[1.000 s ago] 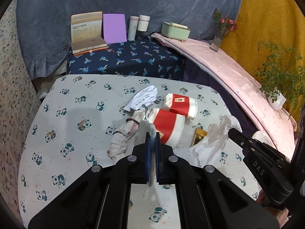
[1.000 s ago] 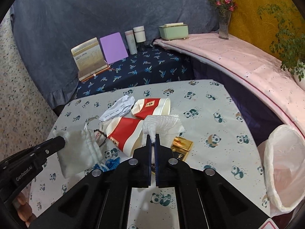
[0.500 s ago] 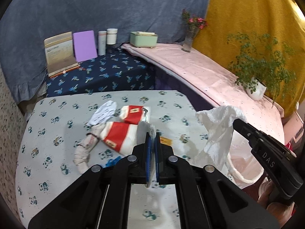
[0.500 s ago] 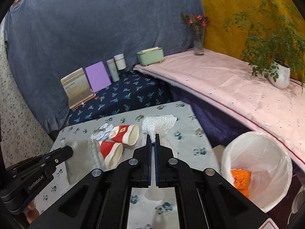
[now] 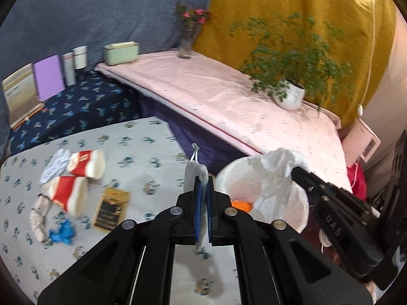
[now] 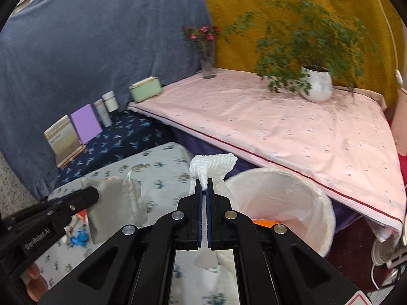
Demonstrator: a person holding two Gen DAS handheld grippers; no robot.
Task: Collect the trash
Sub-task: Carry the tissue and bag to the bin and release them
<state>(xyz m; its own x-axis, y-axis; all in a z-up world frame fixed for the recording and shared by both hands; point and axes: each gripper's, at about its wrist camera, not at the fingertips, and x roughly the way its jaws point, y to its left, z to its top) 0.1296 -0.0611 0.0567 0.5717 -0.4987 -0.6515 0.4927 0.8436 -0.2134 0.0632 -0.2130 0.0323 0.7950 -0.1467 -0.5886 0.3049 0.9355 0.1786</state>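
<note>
Trash on the bench [image 5: 142, 152]: two red-and-white cups [image 5: 86, 161], a gold packet [image 5: 110, 209]. Left tool [image 5: 202, 185] is clamped on a grey drawstring pouch [image 6: 117, 206] above the bench edge. Right tool [image 6: 204, 190] is clamped on a white tissue [image 6: 213, 164], held over the lined white bin [image 6: 282, 203].

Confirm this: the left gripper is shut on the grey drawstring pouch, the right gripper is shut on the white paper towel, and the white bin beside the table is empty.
Not quite. The white bin is not empty: the left wrist view shows something orange inside it. The rest holds: the left gripper is shut on the grey drawstring pouch, and the right gripper is shut on the white paper towel.
</note>
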